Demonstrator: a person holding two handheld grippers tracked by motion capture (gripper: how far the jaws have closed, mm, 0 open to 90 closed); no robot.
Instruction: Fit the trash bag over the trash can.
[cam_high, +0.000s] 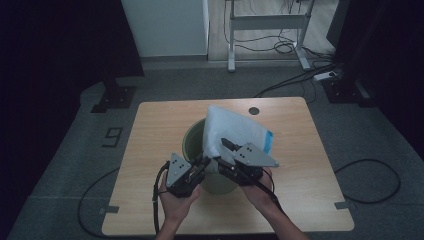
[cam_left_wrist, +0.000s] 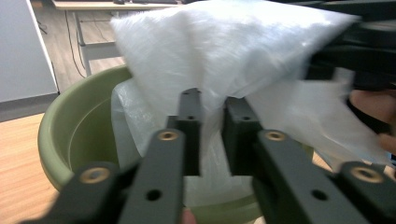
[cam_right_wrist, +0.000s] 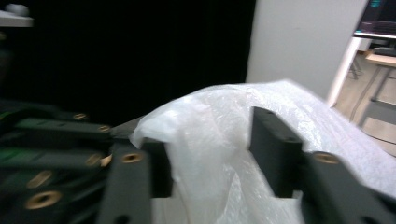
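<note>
Your left gripper pinches the crinkly, translucent white plastic bag over the round green bin; your right gripper holds bunched film between half-spread jaws

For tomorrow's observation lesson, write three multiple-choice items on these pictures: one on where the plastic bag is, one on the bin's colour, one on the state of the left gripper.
1. Where is the white plastic bag?
A. flat on the floor
B. partly inside the bin, rising above its rim
C. folded at the table's far corner

2. What colour is the bin?
A. red
B. blue
C. green

3. The left gripper is:
A. shut on the bag
B. wide open, away from it
C. lying on the table

Answers: 1 B, the bag stands out of the bin; 2 C, its rim is olive green; 3 A, film is pinched between its jaws.
</note>
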